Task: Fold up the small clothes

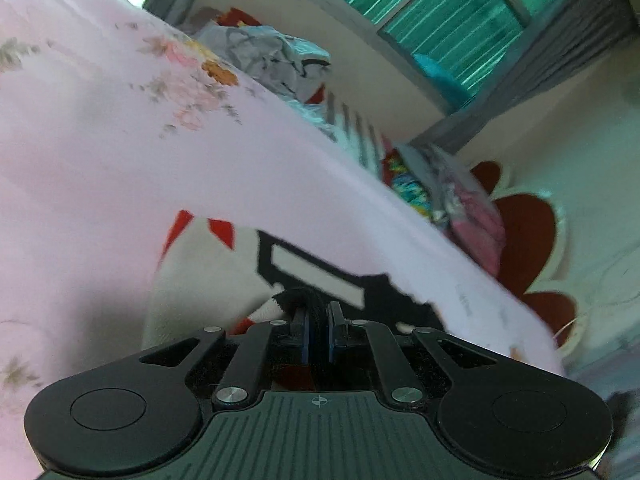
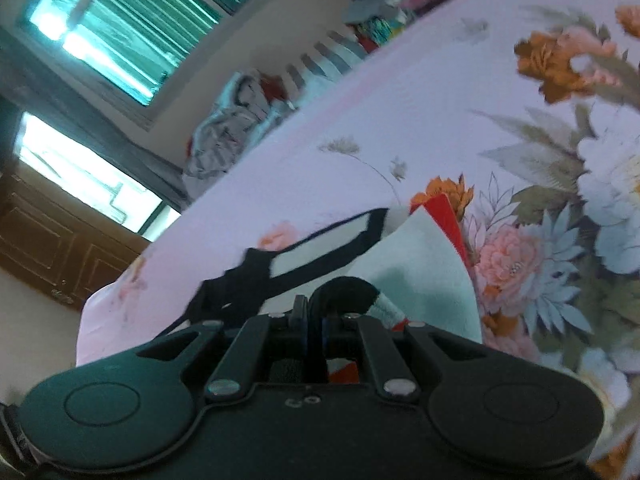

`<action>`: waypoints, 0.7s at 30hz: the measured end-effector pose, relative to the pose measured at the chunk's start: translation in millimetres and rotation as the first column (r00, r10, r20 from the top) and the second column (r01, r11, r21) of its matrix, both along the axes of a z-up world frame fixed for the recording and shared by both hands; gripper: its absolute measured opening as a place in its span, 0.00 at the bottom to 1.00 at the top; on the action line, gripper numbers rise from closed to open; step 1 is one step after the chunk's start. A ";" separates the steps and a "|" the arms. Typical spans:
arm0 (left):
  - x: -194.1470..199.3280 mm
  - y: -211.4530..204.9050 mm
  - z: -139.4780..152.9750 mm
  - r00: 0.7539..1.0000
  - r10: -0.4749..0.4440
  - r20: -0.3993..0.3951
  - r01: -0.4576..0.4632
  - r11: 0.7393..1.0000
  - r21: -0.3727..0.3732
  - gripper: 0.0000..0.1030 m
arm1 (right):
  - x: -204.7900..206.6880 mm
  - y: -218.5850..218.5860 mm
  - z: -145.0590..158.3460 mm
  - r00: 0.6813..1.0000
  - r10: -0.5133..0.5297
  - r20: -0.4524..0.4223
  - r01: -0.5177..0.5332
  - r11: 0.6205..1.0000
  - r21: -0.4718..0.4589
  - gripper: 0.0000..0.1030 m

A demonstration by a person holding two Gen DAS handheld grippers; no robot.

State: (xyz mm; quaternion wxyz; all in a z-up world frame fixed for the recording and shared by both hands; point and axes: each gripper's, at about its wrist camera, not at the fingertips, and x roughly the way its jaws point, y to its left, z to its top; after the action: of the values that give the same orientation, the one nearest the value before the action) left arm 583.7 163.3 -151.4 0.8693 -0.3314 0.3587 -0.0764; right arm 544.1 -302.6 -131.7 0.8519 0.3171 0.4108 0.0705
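A small white garment (image 1: 208, 268) with black and red print hangs over the pink floral bedsheet (image 1: 100, 140). My left gripper (image 1: 318, 320) is shut on its black-trimmed edge, which bunches between the pads. In the right wrist view my right gripper (image 2: 316, 316) is shut on another black-trimmed edge of the same garment (image 2: 424, 276). The cloth drapes away from both grippers, partly hidden behind them. The views are tilted and blurred.
A heap of other clothes (image 1: 276, 60) lies at the bed's far side along the cream wall, also in the right wrist view (image 2: 232, 132). Green-shuttered windows (image 1: 440, 12) are above it. A wooden cabinet (image 2: 60, 248) stands at left.
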 end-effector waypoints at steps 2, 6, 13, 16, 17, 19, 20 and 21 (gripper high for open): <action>3.6 1.8 -6.0 1.000 0.006 0.006 -0.006 0.999 -0.034 0.08 | 10.2 2.1 -5.9 1.000 0.009 -0.002 -0.009 1.000 -0.018 0.11; 10.5 1.4 -12.4 0.999 0.039 0.027 -0.039 0.999 -0.023 0.66 | 21.2 6.6 -3.0 0.998 -0.012 0.054 0.017 0.996 -0.092 0.39; 29.3 -23.1 -0.1 0.993 -0.106 0.050 0.091 0.967 0.237 0.70 | 12.5 14.1 14.2 0.988 0.071 0.140 -0.040 0.977 -0.211 0.50; 47.3 -51.7 -8.3 0.979 -0.191 -0.072 0.203 0.864 0.460 0.28 | 19.1 33.0 3.6 0.984 0.168 0.066 -0.136 0.932 -0.335 0.48; 51.6 -63.5 -13.5 0.971 -0.209 -0.120 0.240 0.807 0.539 0.27 | 22.5 40.1 -2.6 0.978 0.206 0.021 -0.184 0.911 -0.369 0.47; 50.8 -75.4 -10.3 0.962 -0.248 -0.118 0.268 0.752 0.602 0.17 | 24.6 58.8 -8.7 0.964 0.264 -0.024 -0.242 0.839 -0.487 0.39; 49.4 -76.5 -3.5 0.961 -0.256 -0.106 0.265 0.743 0.614 0.03 | 22.0 67.7 -8.6 0.957 0.290 -0.026 -0.256 0.793 -0.552 0.23; 43.5 -78.3 3.9 0.970 -0.237 -0.048 0.213 0.744 0.633 0.03 | 20.5 72.2 -7.2 0.953 0.300 -0.029 -0.260 0.771 -0.581 0.12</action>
State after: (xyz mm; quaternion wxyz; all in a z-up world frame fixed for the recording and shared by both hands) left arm 627.3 84.9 -147.5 0.9205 0.0276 0.3850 -0.0611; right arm 564.6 -230.4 -138.8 0.9005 -0.0240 0.4270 0.0789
